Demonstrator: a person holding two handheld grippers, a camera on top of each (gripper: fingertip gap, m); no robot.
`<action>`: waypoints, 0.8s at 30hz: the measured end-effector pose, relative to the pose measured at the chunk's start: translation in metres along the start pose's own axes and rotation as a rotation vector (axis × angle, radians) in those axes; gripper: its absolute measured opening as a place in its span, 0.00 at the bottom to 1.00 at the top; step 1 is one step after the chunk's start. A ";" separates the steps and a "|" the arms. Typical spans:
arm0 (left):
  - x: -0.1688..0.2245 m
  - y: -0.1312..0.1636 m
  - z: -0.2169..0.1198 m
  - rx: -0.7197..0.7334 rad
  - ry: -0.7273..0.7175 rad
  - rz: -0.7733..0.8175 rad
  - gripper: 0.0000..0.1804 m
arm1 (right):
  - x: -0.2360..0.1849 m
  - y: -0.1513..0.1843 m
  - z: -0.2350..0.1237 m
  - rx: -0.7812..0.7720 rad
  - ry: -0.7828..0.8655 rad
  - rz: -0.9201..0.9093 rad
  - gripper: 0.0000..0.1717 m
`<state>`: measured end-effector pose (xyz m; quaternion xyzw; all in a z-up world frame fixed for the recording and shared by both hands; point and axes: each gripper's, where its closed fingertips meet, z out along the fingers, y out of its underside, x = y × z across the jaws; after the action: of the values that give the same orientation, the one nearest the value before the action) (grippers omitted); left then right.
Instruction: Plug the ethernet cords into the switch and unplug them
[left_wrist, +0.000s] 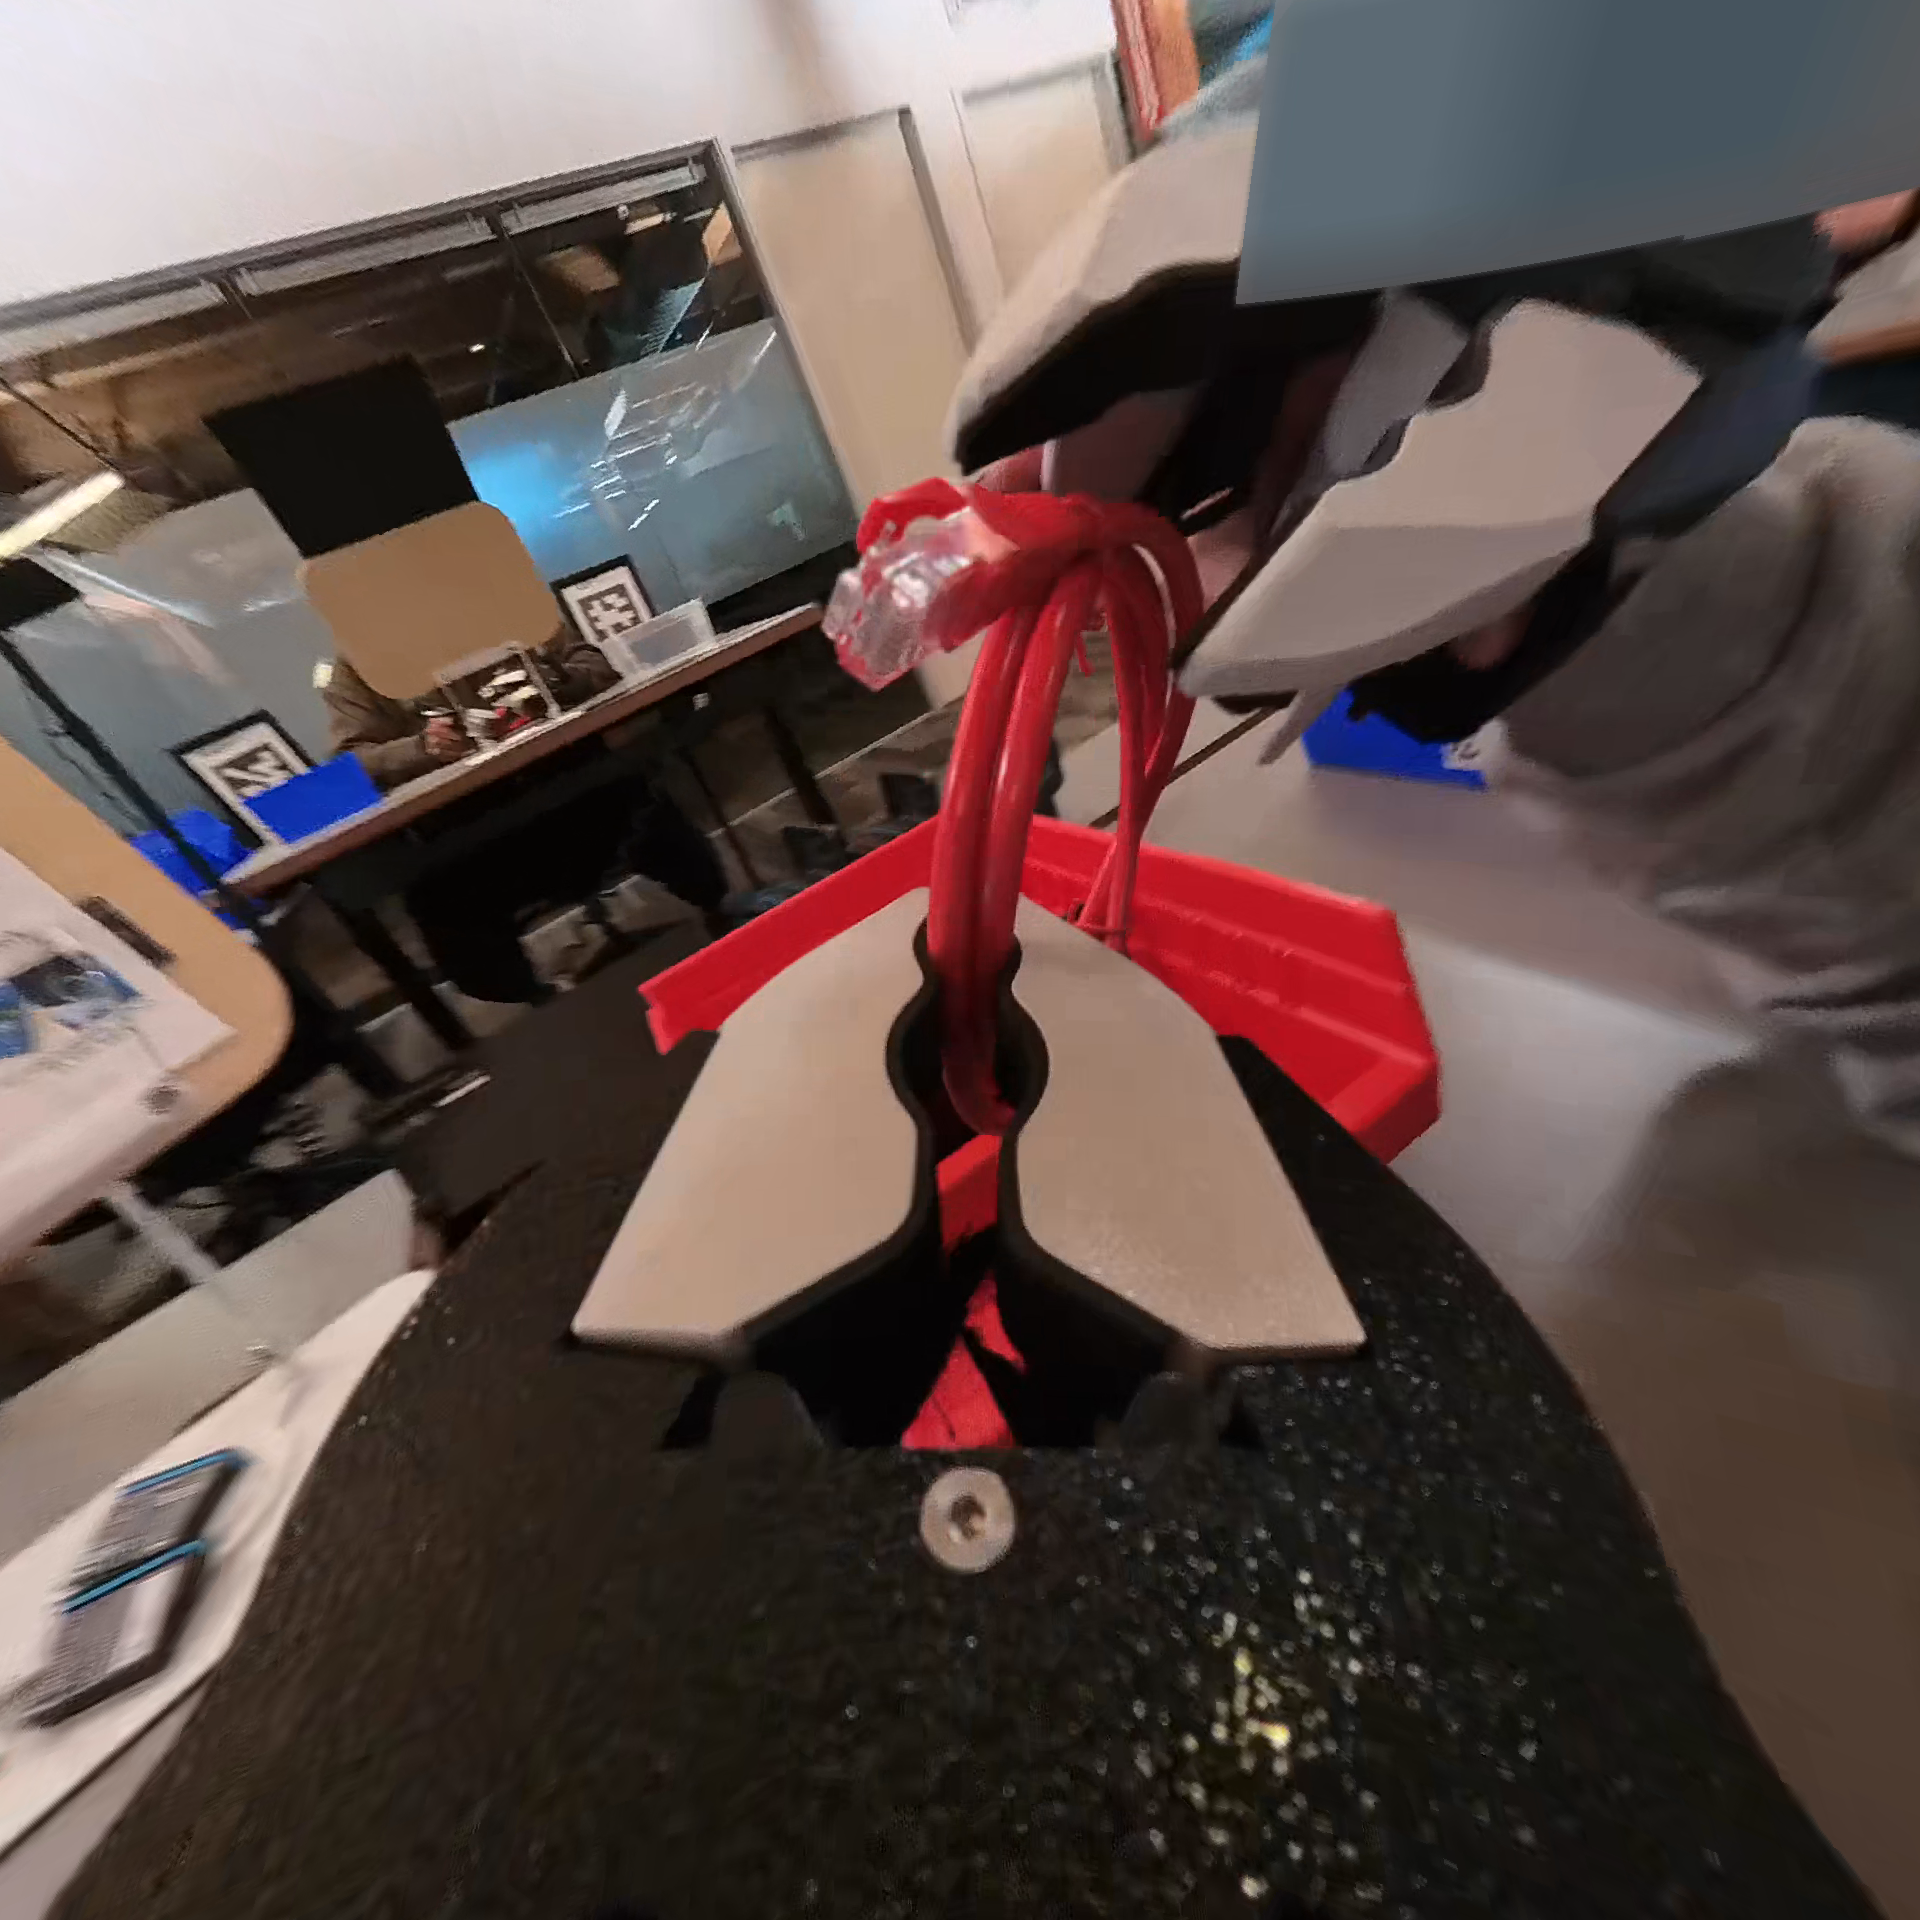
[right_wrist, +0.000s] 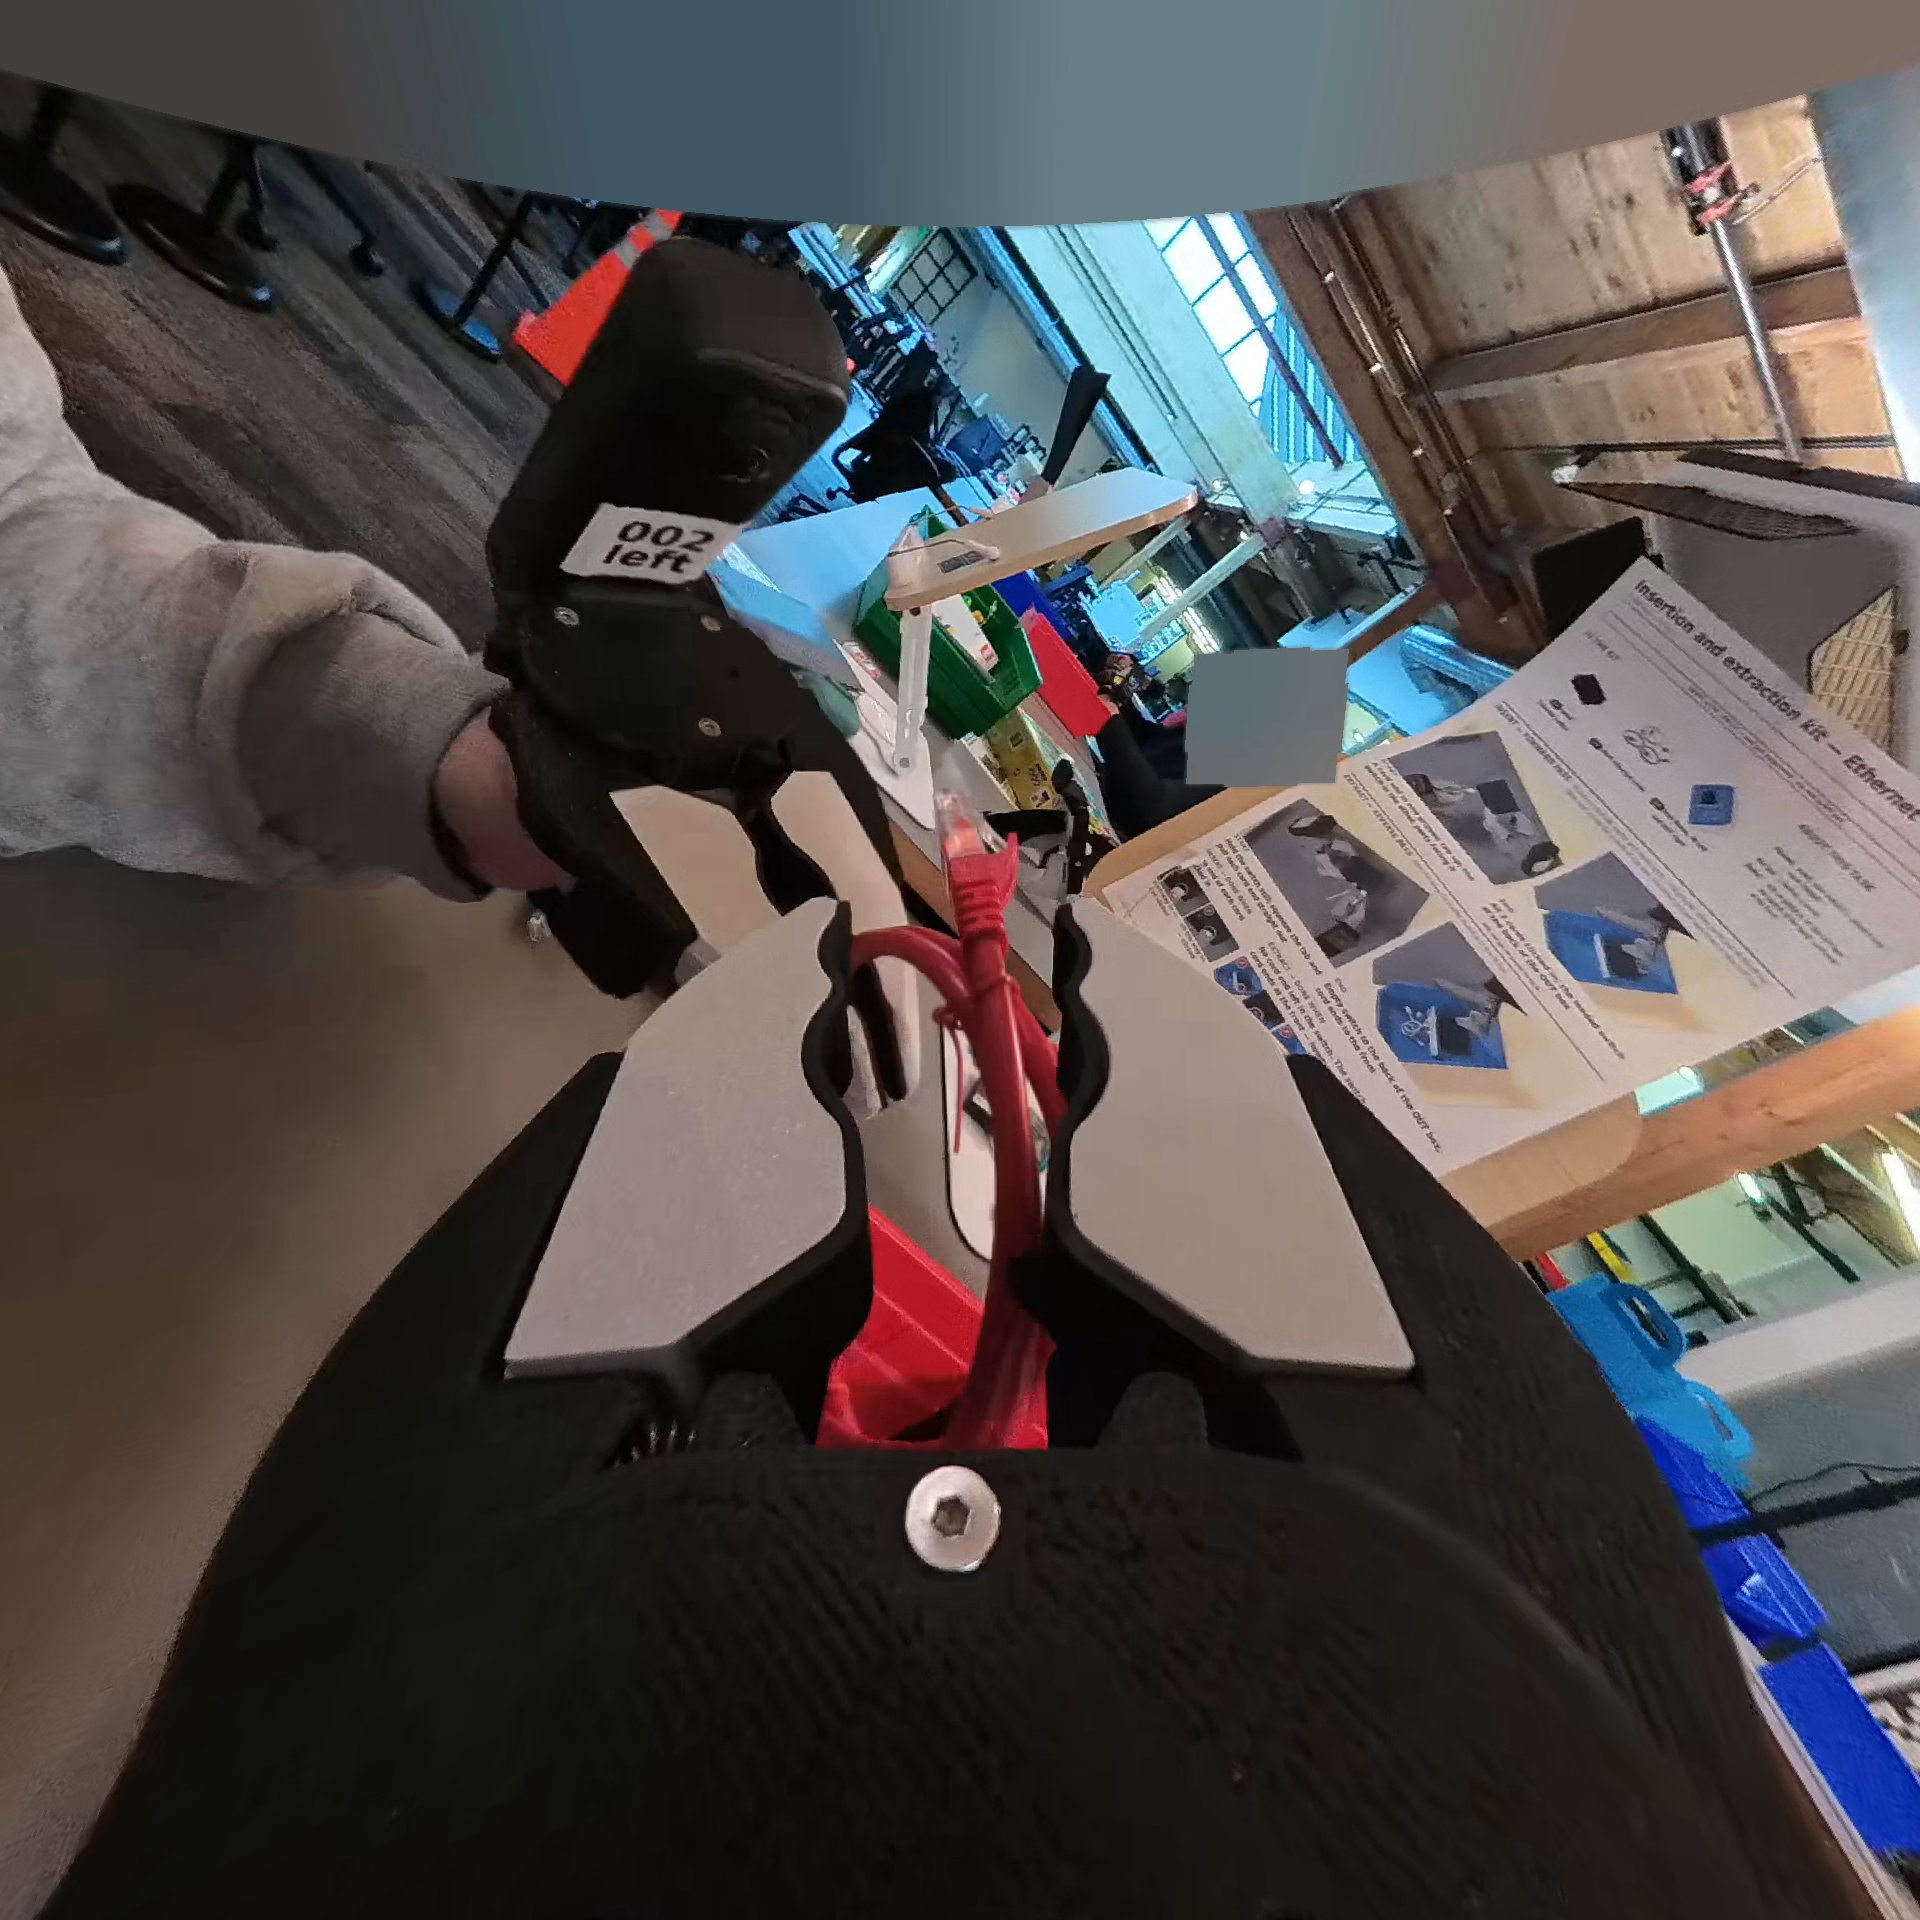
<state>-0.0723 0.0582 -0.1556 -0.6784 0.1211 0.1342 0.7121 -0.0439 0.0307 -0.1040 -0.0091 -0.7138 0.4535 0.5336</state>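
Note:
A coiled red ethernet cord (left_wrist: 977, 790), bound with a tie, hangs in the air above a red bin (left_wrist: 1268, 935). Its clear plug (left_wrist: 888, 608) sticks out at the top of the coil. My left gripper (left_wrist: 971, 925) is shut on the lower loop of the coil, with both pads pressed on the strands. My right gripper (left_wrist: 1081, 561) is open around the tied top of the coil. In the right wrist view the cord (right_wrist: 1003, 1039) and its plug (right_wrist: 961, 821) stand between my right gripper's (right_wrist: 951, 925) spread fingers. The left gripper (right_wrist: 769, 883) is just behind.
A printed instruction sheet (right_wrist: 1558, 883) lies on a wooden board at the right. Blue bins (right_wrist: 1714, 1507) stand at the lower right. A dark, blue-edged device (left_wrist: 135, 1558) lies on white paper at the lower left. A person sits at a far table (left_wrist: 540, 738). Some 6 centimeters of space lies between my two pairs of fingers.

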 end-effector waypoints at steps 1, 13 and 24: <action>0.003 -0.001 0.000 0.026 0.015 -0.028 0.03 | -0.001 0.001 0.000 -0.005 -0.002 -0.004 0.20; 0.021 0.003 -0.020 0.180 -0.022 -0.182 0.02 | -0.019 -0.004 0.008 0.032 -0.136 0.169 0.13; 0.017 0.018 -0.019 0.083 -0.082 -0.031 0.02 | -0.029 0.001 0.012 -0.031 -0.196 0.204 0.11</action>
<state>-0.0628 0.0404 -0.1790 -0.6441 0.0868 0.1459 0.7458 -0.0414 0.0097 -0.1265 -0.0454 -0.7648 0.4930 0.4122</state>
